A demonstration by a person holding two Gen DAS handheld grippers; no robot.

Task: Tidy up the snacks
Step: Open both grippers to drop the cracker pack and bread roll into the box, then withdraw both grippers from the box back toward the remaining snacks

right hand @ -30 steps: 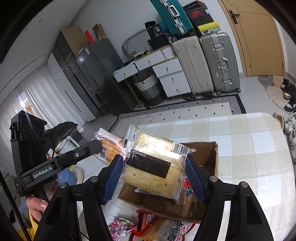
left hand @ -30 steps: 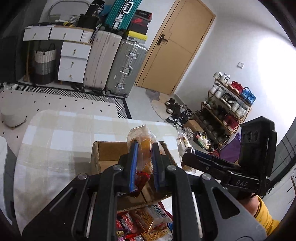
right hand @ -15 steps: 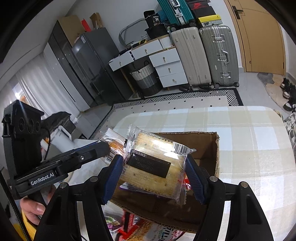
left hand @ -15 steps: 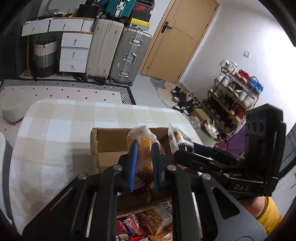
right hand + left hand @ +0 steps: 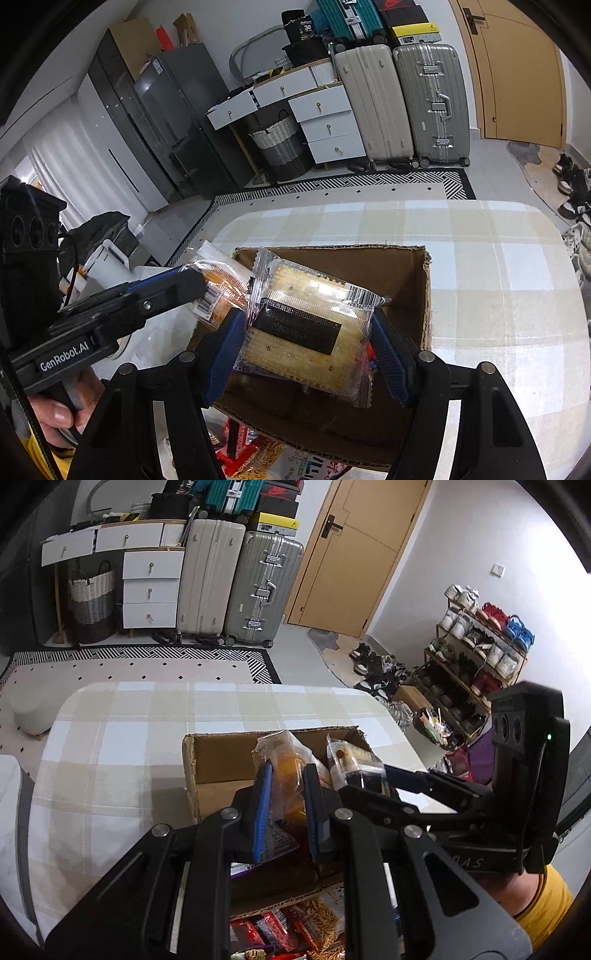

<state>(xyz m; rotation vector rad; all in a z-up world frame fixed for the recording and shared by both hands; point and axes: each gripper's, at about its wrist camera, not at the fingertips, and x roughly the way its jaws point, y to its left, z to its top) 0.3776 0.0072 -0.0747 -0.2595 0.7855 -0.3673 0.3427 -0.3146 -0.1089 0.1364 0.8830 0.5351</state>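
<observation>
Over the open cardboard box (image 5: pixel 406 280) on the checked tablecloth (image 5: pixel 498 288), we are holding 2 snack packets side by side. Our left gripper (image 5: pixel 286 808) is squeezing a clear packet of orange snacks (image 5: pixel 286 764), its blue pads (image 5: pixel 263 805) nearly together with the wrapper pinched between them. Our right gripper (image 5: pixel 308 354) is clamping a flat cracker packet (image 5: pixel 306 321) across its width, 1 pad on each side edge, the barcode corner pointing toward the box's far wall. Both packets are hanging above the box's interior, tilted, the orange one near the box's left wall in the right wrist view. In front of the box's near edge, loose snack wrappers (image 5: pixel 295 930) in red and yellow are lying on the table. A hand (image 5: pixel 55 413) is gripping the left gripper's handle.
</observation>
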